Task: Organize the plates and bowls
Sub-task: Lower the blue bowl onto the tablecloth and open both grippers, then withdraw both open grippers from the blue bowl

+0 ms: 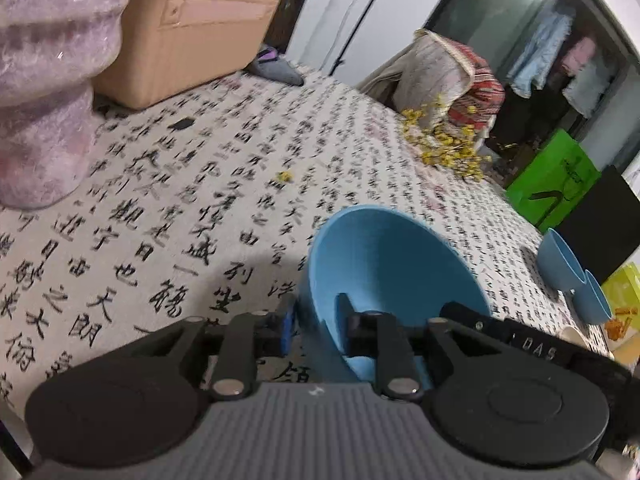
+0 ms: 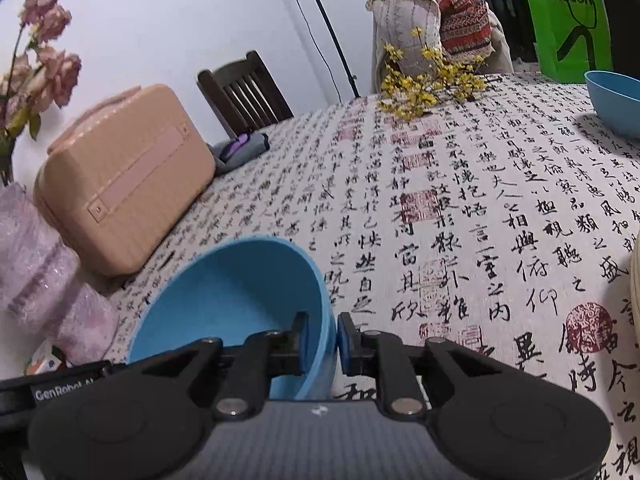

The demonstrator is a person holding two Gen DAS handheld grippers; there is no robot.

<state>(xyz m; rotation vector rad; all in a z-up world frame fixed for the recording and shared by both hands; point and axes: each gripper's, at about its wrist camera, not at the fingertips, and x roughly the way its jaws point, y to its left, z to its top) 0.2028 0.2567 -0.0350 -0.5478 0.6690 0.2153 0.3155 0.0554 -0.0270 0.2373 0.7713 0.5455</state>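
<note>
A blue bowl fills the near middle of the left wrist view, on the calligraphy tablecloth. My left gripper straddles its near wall, one finger outside and one inside, with gaps at the pads: open. The same bowl shows in the right wrist view. My right gripper straddles its right wall with a thin gap at the outer pad, also open. The bowl's base is hidden. More blue bowls stand at the table's far right, one of them in the right wrist view.
A pink hard case and a wrapped pink vase stand to the left. Yellow flower sprigs lie at the far edge, before a cushioned chair. A green bag stands at the back right. A cream dish edge shows at the right.
</note>
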